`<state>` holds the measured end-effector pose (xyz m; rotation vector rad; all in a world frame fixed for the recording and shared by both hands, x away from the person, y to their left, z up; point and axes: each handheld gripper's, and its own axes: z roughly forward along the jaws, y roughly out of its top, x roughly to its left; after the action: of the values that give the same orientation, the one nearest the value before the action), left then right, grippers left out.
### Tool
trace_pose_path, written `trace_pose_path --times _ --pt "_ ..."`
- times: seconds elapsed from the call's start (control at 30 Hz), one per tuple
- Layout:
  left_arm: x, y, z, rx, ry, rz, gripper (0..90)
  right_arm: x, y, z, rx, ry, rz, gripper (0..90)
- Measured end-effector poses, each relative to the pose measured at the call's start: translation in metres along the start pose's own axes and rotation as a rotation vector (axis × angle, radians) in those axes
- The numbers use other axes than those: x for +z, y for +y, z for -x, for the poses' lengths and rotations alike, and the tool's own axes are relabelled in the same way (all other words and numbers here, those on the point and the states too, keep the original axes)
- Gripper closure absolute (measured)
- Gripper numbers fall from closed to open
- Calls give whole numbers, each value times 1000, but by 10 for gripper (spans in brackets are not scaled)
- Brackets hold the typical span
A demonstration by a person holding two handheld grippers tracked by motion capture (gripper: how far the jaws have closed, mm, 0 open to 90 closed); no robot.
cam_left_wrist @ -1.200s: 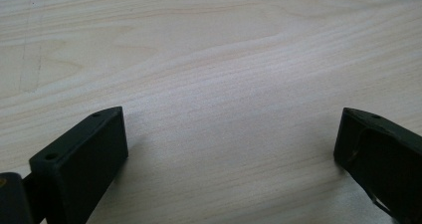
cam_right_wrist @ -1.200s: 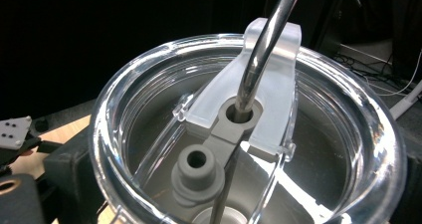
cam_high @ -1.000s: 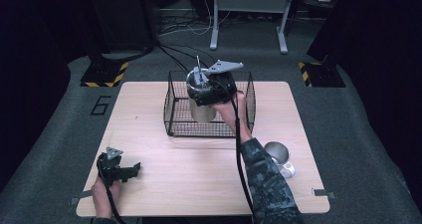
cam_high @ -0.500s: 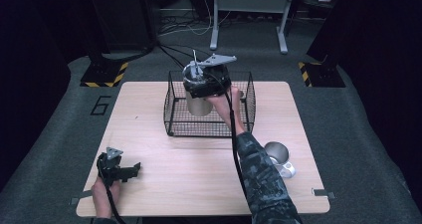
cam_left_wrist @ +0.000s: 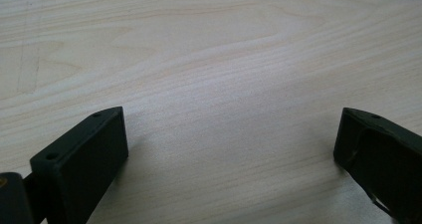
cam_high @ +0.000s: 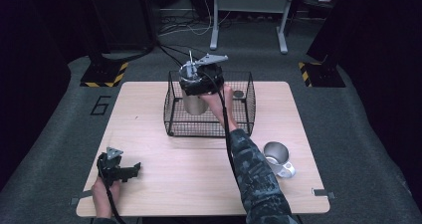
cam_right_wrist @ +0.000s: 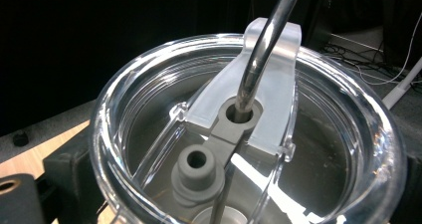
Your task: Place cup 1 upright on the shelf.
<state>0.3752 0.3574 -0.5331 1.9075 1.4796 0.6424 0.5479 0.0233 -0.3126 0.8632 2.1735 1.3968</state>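
Right gripper (cam_high: 198,84) jaws clamped on lidded steel tumbler (cam_high: 193,103) over wire basket (cam_high: 209,129). Left gripper (cam_high: 130,171) jaws wide apart, empty, low over counter (cam_high: 199,184).

My left tool (cam_high: 133,170) is matte black, with a small grey three-cornered plate on its top and a black cable running off behind it. Its two fingers (cam_left_wrist: 79,154) are blocky black slabs with bevelled tips, each with a small screw hole near the tip. My right tool (cam_high: 199,79) carries a larger grey plate and a long black cable. That arm wears a dark, mottled sleeve (cam_high: 254,174), possibly camouflage.
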Motion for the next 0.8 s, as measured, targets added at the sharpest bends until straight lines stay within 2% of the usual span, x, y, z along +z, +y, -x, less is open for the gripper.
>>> trace_pose_path --times 0.17,0.37,0.43,0.47,0.8 --pt "0 0 0 -2 -1 1 6 9 -3 0 22 -9 -20 37" --pt "0 0 0 -3 0 3 6 18 -7 3 17 -14 -34 37" --pt "0 0 0 -2 -1 2 6 20 -8 4 20 -17 -31 37" --pt "0 0 0 0 -1 1 6 23 -9 4 37 -16 -42 36" --pt "0 0 0 4 -3 -2 6 37 -18 5 44 -10 -63 36"
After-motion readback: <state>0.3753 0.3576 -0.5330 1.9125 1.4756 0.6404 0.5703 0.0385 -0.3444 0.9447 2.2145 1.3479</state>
